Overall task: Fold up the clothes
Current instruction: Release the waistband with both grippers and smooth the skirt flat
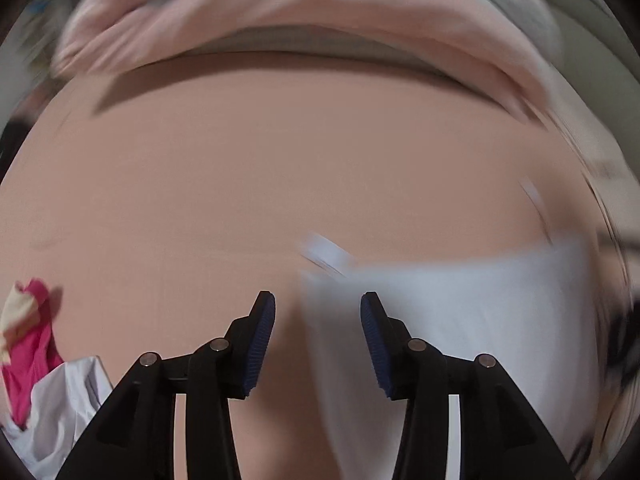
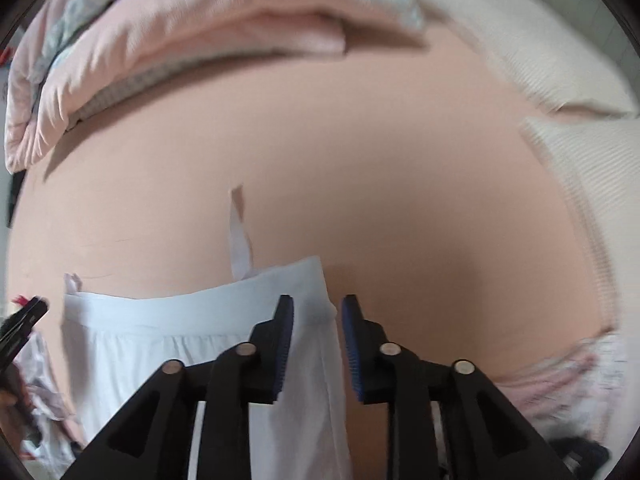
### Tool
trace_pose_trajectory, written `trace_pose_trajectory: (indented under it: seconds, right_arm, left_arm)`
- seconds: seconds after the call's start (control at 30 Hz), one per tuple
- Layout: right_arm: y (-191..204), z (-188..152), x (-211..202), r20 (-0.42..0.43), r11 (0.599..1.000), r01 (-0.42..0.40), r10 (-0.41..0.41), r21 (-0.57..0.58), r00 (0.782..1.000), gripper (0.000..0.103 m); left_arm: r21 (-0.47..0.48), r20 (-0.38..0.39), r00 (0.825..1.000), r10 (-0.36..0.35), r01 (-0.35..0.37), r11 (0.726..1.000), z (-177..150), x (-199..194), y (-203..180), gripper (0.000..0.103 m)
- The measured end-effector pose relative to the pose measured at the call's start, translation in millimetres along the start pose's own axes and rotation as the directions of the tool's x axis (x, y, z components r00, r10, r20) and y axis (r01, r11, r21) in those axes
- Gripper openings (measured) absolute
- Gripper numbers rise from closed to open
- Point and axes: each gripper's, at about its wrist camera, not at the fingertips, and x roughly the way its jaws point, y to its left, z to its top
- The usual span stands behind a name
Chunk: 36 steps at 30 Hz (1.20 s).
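A white garment (image 2: 160, 340) with an elastic waistband lies flat on the peach bed sheet (image 2: 360, 160), and a white drawstring (image 2: 240, 240) trails away from it. My right gripper (image 2: 317, 304) is open over the garment's right edge, with the cloth running between its blue-padded fingers (image 2: 285, 336). In the left wrist view the same white garment (image 1: 460, 312) is blurred at lower right. My left gripper (image 1: 318, 316) is open at the garment's left corner, with nothing pinched. The black tip of the left gripper (image 2: 28, 316) shows at the far left of the right wrist view.
A folded pink blanket (image 1: 280, 4) lies across the far side of the bed. Cream ribbed pillows (image 2: 520, 40) sit at the far right. A magenta and white clothes pile (image 1: 32, 360) lies near left, and a pale patterned cloth (image 2: 560, 380) near right.
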Motion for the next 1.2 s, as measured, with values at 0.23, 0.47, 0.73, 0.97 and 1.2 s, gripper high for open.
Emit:
trace_pose_trajectory:
  seconds: [0.23,0.47,0.73,0.97,1.2]
  right_arm:
    - [-2,-24,5,-0.145,0.984,-0.16,0.148,-0.075,0.978,0.032]
    - [1,-3,23,-0.164,0.986,-0.159,0.147,-0.059,0.975,0.027]
    - [6,22,37,-0.169,0.986,-0.155,0.144,-0.054,0.975,0.03]
    - [53,-48,43,-0.277,0.94,-0.211,0.134,-0.268,0.951,0.03]
    - [33,-56,22,-0.157,0.978,-0.06,0.029,-0.201,0.987,0.03]
  left_arm:
    - [0.12,-0.14,0.988,-0.063,0.08,0.99,-40,50,-75,0.041]
    - [-0.037,-0.094,0.996,0.006,-0.01,0.999,25,85,-38,0.041]
    - [-0.035,-0.001,0.998,-0.067,0.066,0.997,48,49,-41,0.041]
    - [0.018,-0.161,0.987,0.009,-0.006,1.0,-21,63,-60,0.041]
    - [-0.003,-0.103,0.992,0.074,-0.075,0.997,-46,40,-58,0.043]
